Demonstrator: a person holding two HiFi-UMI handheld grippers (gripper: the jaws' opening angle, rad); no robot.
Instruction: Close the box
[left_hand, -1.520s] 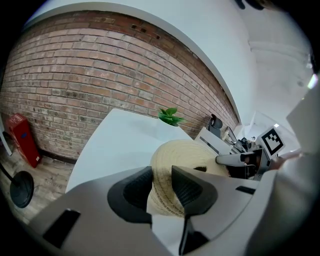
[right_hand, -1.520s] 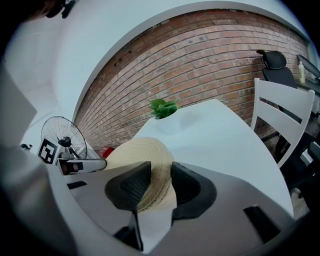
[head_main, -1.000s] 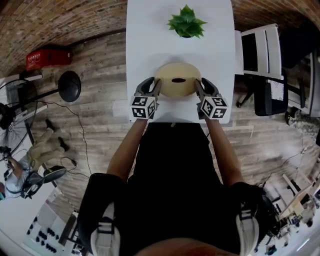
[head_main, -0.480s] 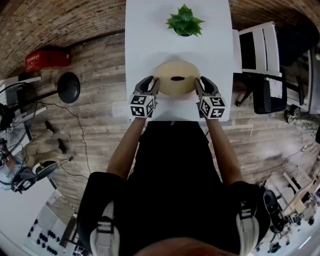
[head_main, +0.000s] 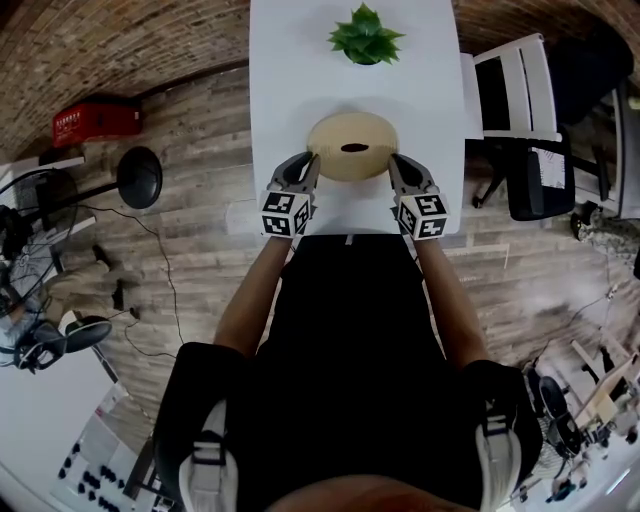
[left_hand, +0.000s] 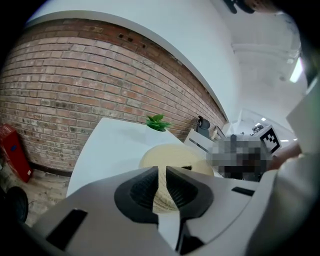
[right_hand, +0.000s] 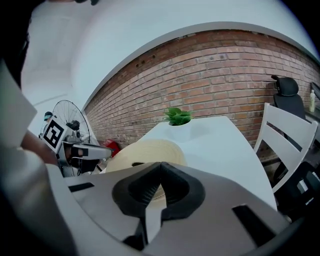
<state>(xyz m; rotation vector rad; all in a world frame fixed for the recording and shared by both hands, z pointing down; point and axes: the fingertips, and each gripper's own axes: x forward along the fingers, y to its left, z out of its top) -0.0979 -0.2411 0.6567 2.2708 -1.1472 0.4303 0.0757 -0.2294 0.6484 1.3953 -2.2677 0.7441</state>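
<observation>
At the tabletop's (head_main: 290, 90) near edge, the left gripper (head_main: 306, 162) has just narrowed its fingers (left_hand: 142, 189) to a slit, clasping nothing. The right gripper (head_main: 393, 162) has just clenched empty. The lidded woven box (head_main: 352, 147) sits just beyond, between them, and a plant (head_main: 365, 35) stands far.

The box (head_main: 352, 146) sits on the bench (head_main: 290, 70), on its midline, toward the near edge. At the box's 12 o'clock, at the far end of the bench, stands a potted plant (head_main: 365, 34), well apart from it. Off the bench at 2 o'clock a chair (head_main: 515, 85) stands on the floor (head_main: 200, 130), with a second chair (head_main: 535, 185) at 3 o'clock. At 9 o'clock lie a round stand base (head_main: 138, 175) and, farther out, a case (head_main: 90, 120). A person (head_main: 350, 330) stands at 6 o'clock.
</observation>
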